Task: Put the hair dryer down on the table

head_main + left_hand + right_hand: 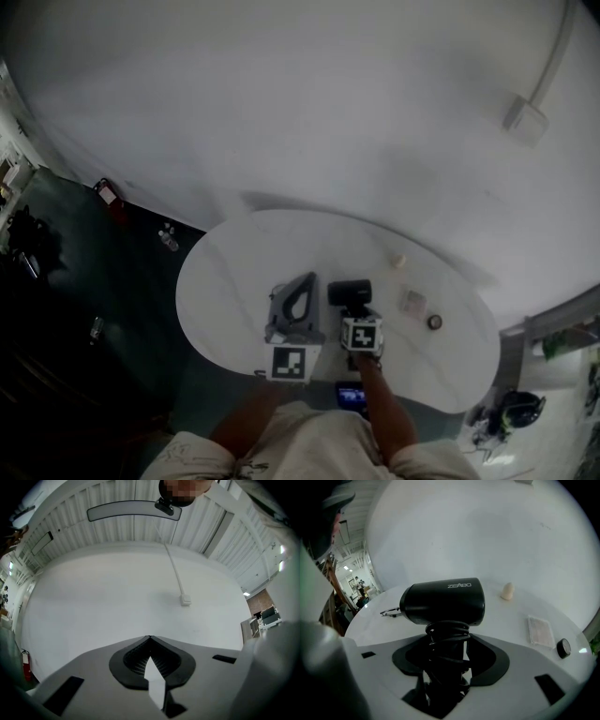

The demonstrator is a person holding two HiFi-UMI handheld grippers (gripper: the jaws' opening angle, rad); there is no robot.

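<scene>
The black hair dryer [443, 601] has its cord wound round the handle. That handle stands between the jaws of my right gripper [447, 638], which is shut on it. In the head view the hair dryer [349, 292] is over the middle of the white round table [234, 272], just ahead of the right gripper [356, 311]. Whether it touches the tabletop I cannot tell. My left gripper [306, 281] is beside it on the left, tilted up toward the wall. Its jaws [150, 641] meet at the tips with nothing held.
On the table to the right lie a small cream object [507, 591], a flat clear packet [540, 631] and a small round black item [564, 648]. A thin wire-like thing [391, 612] lies to the left. A phone [352, 397] rests on the person's lap.
</scene>
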